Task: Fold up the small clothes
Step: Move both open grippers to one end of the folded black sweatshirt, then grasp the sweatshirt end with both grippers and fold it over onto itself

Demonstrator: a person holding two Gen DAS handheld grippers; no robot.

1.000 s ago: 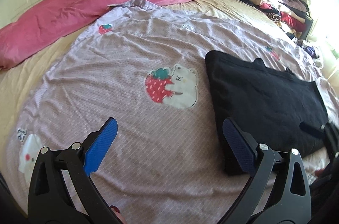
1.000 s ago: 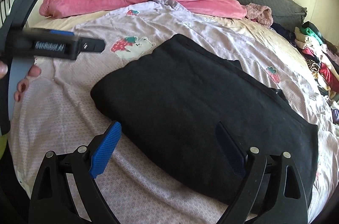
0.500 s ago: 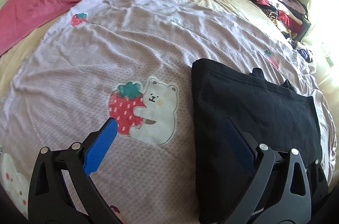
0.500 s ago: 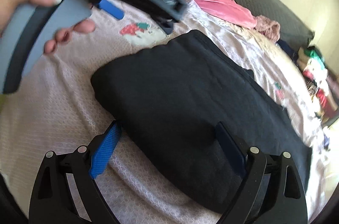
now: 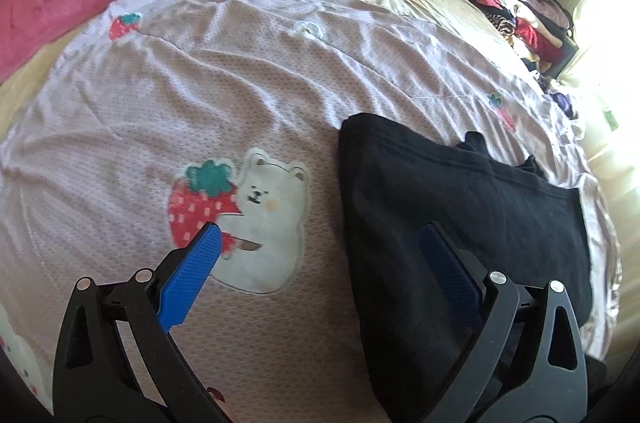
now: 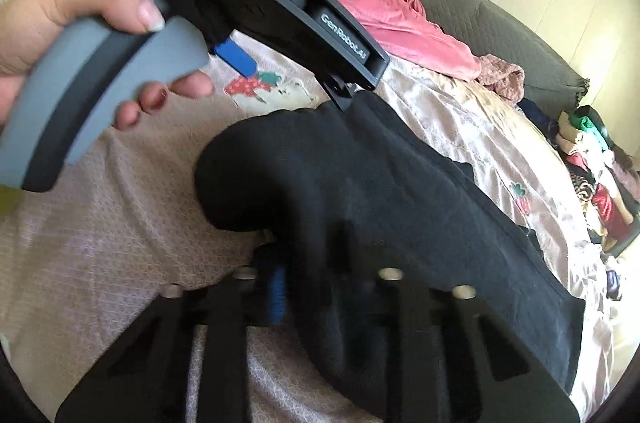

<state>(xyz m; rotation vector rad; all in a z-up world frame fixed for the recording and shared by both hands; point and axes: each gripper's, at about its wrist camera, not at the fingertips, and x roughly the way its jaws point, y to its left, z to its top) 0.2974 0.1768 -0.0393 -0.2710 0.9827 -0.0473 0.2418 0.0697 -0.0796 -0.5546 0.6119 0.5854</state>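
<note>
The black garment (image 5: 460, 215) lies on the lilac quilt (image 5: 240, 83) toward the bed's right side. The right claw (image 6: 304, 287) is closing on its bunched near edge; the left claw (image 5: 320, 263) hangs apart over its left edge. Risk — a shallow bite catches one layer only, so the fold slips out when lifted.

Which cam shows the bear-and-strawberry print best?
Left wrist. The print sits near centre, sharp and almost whole; only the left gripper's blue fingertip covers its lower edge. The right wrist view catches it small, foreshortened and partly hidden behind the left gripper's body.
</note>
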